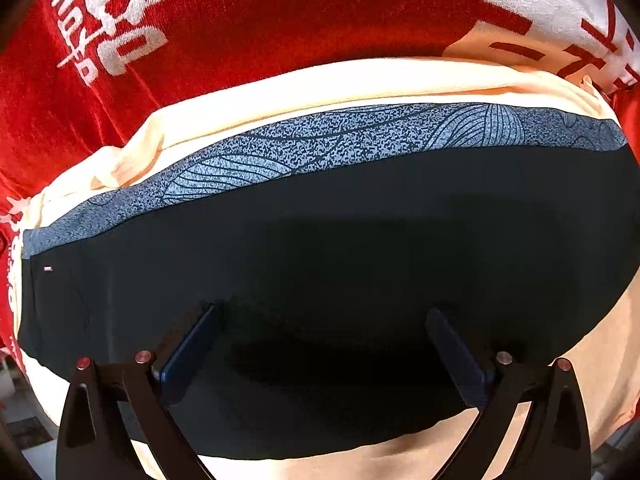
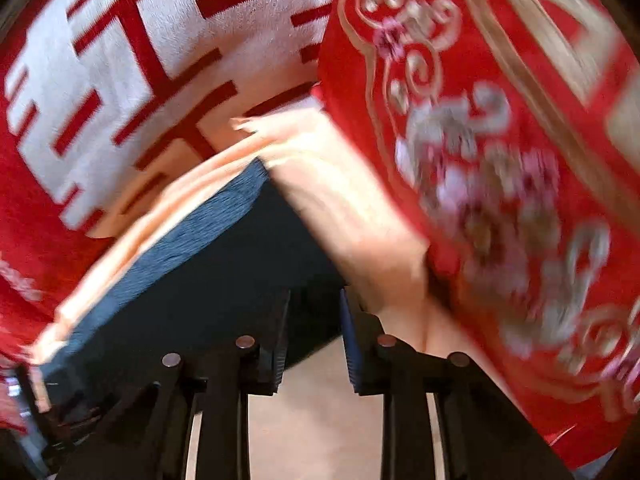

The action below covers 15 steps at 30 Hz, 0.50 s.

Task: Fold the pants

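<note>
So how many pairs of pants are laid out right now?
1. The dark pants with a grey patterned waistband lie on the peach sheet, under both tools; others may be out of view.

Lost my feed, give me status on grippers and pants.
Left hand-held gripper open over pants. Right hand-held gripper narrowed, grip unclear. Nothing blocking.

Large white Chinese characters are showing on the red blanket (image 1: 248, 28), seen upside down and too distorted to read; a tiny pale tag (image 1: 48, 268) on the dark pants (image 1: 320, 248) is showing nothing legible.
</note>
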Tool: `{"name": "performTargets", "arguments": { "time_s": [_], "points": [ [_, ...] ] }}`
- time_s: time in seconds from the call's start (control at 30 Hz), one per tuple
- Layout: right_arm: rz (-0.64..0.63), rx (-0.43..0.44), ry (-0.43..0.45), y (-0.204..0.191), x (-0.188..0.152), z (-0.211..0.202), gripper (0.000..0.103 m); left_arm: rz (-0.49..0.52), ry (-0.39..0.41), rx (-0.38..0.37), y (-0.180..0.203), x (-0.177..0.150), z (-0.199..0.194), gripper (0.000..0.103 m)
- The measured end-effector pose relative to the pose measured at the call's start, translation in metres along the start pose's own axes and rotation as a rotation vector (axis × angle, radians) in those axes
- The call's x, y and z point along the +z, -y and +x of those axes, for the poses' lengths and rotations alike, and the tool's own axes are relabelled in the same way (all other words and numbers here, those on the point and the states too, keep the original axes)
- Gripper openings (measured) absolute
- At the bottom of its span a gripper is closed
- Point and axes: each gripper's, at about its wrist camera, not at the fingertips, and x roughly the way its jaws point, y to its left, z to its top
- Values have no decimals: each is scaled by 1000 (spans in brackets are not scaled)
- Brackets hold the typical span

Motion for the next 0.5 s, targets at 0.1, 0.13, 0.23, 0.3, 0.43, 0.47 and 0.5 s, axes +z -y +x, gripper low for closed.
{"name": "performTargets", "arguments": {
  "time_s": [0.1, 0.13, 0.23, 0.3, 0.43, 0.47, 0.5],
  "points": [
    [75, 139, -61, 11, -23, 4, 36, 0, 1, 19, 7, 1, 1, 103],
    [98, 179, -75, 12, -31, 7, 36, -1, -1, 24, 8, 1, 1, 103],
    [146, 266, -88, 15, -53, 14, 37, -3, -1, 34, 13, 3, -4, 103],
    [182, 316, -99, 20, -60, 23, 38, 1, 4, 41, 16, 3, -12, 103],
    [273, 408, -73, 33, -64, 32, 42, 6, 6, 49, 20, -1, -14, 103],
    [292, 430, -61, 34, -62, 35, 43, 5, 5, 50, 21, -2, -14, 103],
    [308, 449, -50, 36, -61, 36, 44, 4, 5, 50, 16, 3, -8, 103]
  ]
}}
